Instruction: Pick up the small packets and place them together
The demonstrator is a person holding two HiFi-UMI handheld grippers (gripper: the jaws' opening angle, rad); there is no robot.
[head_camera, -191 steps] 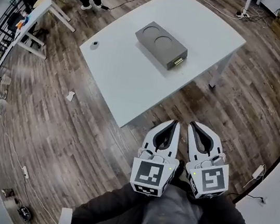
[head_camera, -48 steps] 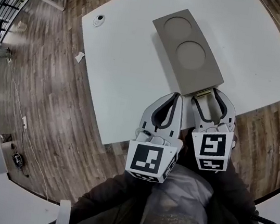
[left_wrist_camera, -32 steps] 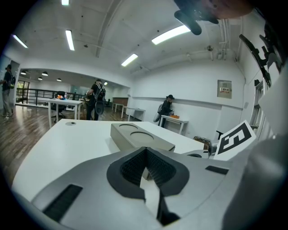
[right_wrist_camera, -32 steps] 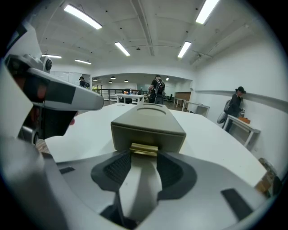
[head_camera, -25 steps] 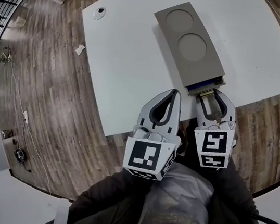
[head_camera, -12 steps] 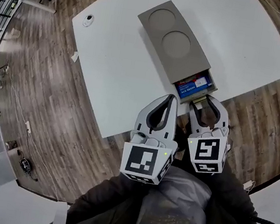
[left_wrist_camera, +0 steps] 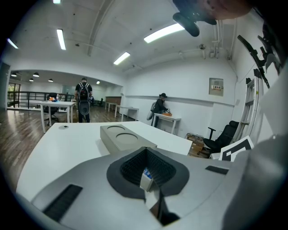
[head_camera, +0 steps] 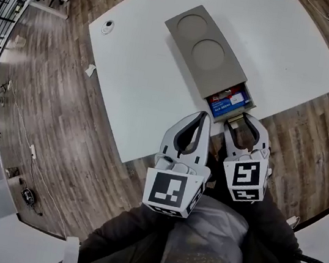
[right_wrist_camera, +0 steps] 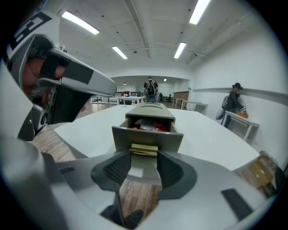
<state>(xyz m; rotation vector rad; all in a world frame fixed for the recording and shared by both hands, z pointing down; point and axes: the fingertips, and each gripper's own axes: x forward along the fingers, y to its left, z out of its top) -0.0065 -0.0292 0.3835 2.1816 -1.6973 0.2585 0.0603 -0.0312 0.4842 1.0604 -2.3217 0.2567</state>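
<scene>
**Head view, with the two gripper views.** A grey box (head_camera: 205,50) with two round recesses in its lid lies on the white table (head_camera: 133,92). Its long axis runs from 11 to 5 o'clock. At the 5 o'clock end, near the table edge, its drawer (right_wrist_camera: 146,138) stands partly open. The small packets (head_camera: 227,99), red, blue and white, lie heaped inside the drawer, and none is on the table yet.

The right gripper (head_camera: 239,117) comes in from 6 o'clock and is clamped on the drawer's brass handle (right_wrist_camera: 144,149), one pad on each side. The left gripper (head_camera: 203,115) has its jaws together and holds nothing. It hovers just beside the drawer, at the drawer's 8 o'clock.

**Step in hand, as judged:** opening the drawer to give access to the packets.

- **Direction of pull:** the pull should run straight along the box's axis, towards 5 o'clock, so that the drawer does not bind.
- **Force:** the box looks light and sits close to the edge, so a hard tug risks sliding it along or off the table. A slow, even draw is safer.
- **Bracing:** the idle left gripper could brace the box at its lid or side.
- **Reach:** the gap probably needs to be a little wider before a jaw can reach in.
- **Picking:** thin, slippery packets will likely need a pinch at one edge, taken one at a time.
</scene>
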